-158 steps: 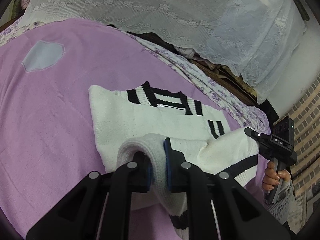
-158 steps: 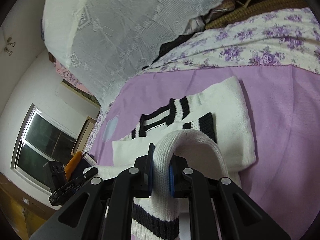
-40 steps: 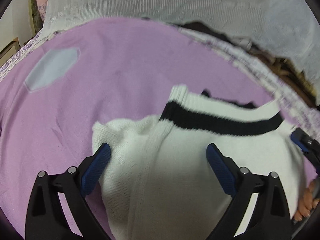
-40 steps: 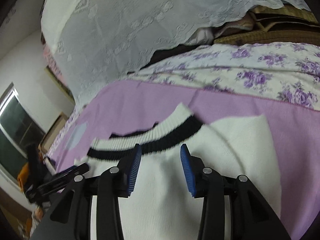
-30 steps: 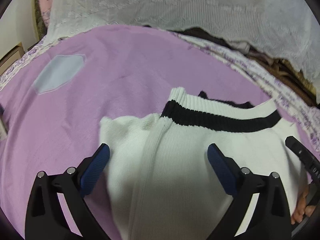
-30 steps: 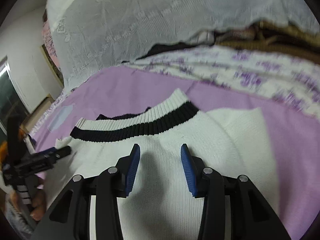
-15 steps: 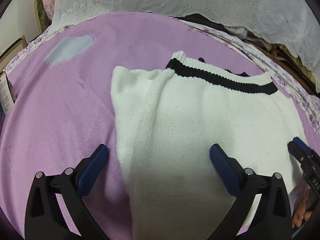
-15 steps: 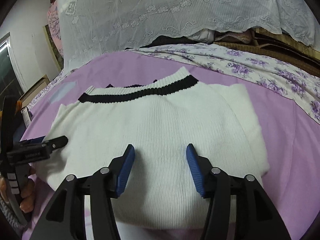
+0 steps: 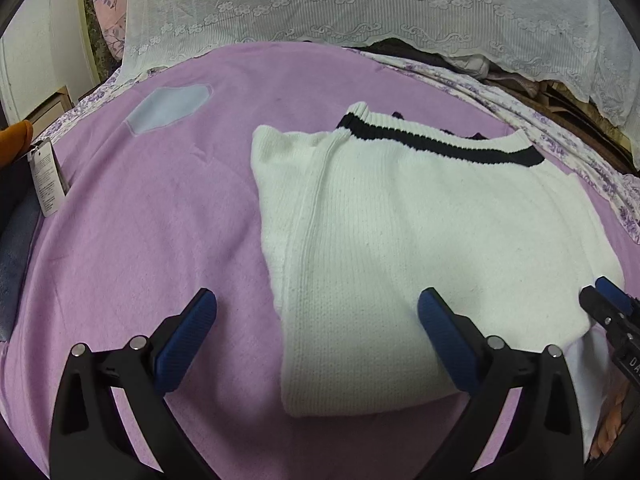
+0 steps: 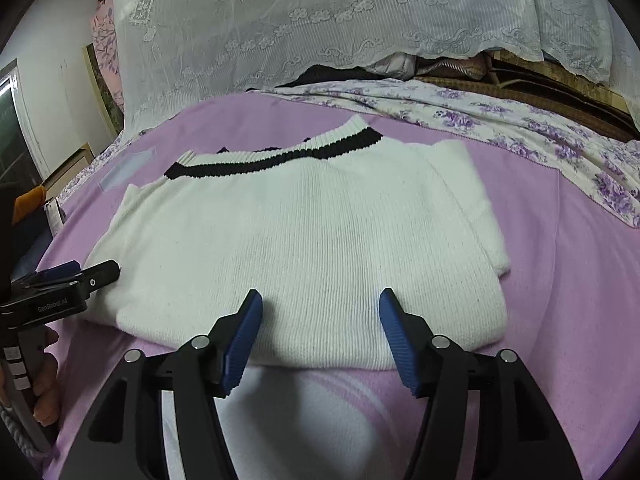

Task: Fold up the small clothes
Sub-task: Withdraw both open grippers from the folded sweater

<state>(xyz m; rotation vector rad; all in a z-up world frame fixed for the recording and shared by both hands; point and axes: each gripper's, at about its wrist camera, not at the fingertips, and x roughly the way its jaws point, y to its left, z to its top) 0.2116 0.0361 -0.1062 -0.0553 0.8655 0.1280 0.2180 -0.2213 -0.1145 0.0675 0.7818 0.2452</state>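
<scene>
A white knitted sweater (image 9: 420, 224) with a black stripe along its ribbed far edge lies folded in a flat rectangle on the purple blanket (image 9: 152, 216). It also shows in the right wrist view (image 10: 304, 240). My left gripper (image 9: 316, 312) is open and empty, held just above the sweater's near left corner. My right gripper (image 10: 320, 308) is open and empty, just short of the sweater's near edge. The right gripper's tip (image 9: 604, 304) shows at the right edge of the left wrist view, and the left gripper's tip (image 10: 76, 276) shows at the left of the right wrist view.
A white lace cover (image 9: 360, 4) drapes over a pile at the back. A floral sheet (image 10: 540, 132) lies along the far right of the blanket. A pale blue patch (image 9: 168, 108) is on the blanket at the far left. A paper tag (image 9: 46, 184) and dark items sit at the left edge.
Both grippers let go of the sweater after folding its lower part over, and they have pulled back toward me. The sweater now lies flat and folded.
</scene>
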